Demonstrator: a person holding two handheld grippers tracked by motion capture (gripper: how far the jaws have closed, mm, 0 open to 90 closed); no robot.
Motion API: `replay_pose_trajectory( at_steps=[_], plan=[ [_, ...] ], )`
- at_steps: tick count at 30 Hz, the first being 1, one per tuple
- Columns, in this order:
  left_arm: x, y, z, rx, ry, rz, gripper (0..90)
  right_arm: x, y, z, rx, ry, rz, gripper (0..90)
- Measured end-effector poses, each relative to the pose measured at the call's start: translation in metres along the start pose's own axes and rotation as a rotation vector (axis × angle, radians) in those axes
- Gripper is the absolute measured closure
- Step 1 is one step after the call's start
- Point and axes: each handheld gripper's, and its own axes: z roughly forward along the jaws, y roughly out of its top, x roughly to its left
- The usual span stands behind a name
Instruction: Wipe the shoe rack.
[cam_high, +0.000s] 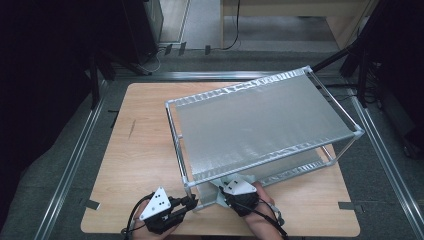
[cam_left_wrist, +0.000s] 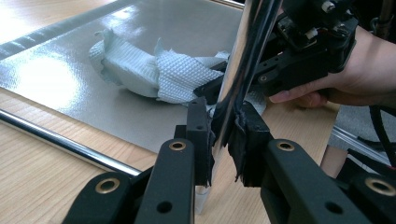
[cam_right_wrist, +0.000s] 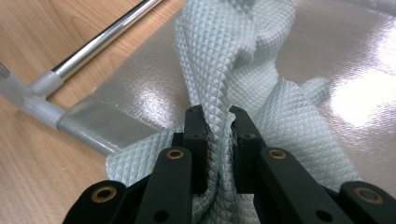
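While the left gripper (cam_left_wrist: 224, 140) pinches the upright chrome post (cam_left_wrist: 243, 60) at the near corner of the rack (cam_high: 320, 85), low in the high view, the right gripper (cam_right_wrist: 218, 126) has its jaws pressed together on a bunched cloth (cam_right_wrist: 233, 51). That cloth is pale blue-green with a fine diamond waffle weave, crumpled into soft folds; in the left gripper view it lies at upper centre on the rack's lower shelf (cam_left_wrist: 56, 74), a glossy silver sheet. In the high view the rack is a two-tier frame of shiny tubes, standing skewed across the wooden table (cam_high: 140, 150). No brand, label or readable writing appears on the cloth or the rack.
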Motion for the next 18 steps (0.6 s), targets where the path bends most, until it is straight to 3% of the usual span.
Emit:
replay_pose_trajectory(
  at_steps=[4,11,15,18],
  plan=[
    [0.001,0.0,-0.001,-0.001,0.008,-0.006,78.7,-0.02,-0.008,-0.005,-0.009,-0.035,0.055,80.9],
    [0.009,-0.001,-0.005,-0.009,0.029,-0.025,78.5,-0.079,-0.031,-0.03,0.007,-0.206,0.133,80.8],
    [0.01,-0.002,-0.006,-0.01,0.034,-0.027,78.5,-0.124,-0.049,-0.044,0.011,-0.325,0.221,80.6],
    [0.01,-0.002,-0.006,-0.01,0.033,-0.027,78.4,-0.152,-0.061,-0.057,0.029,-0.45,0.287,80.6]
  ],
)
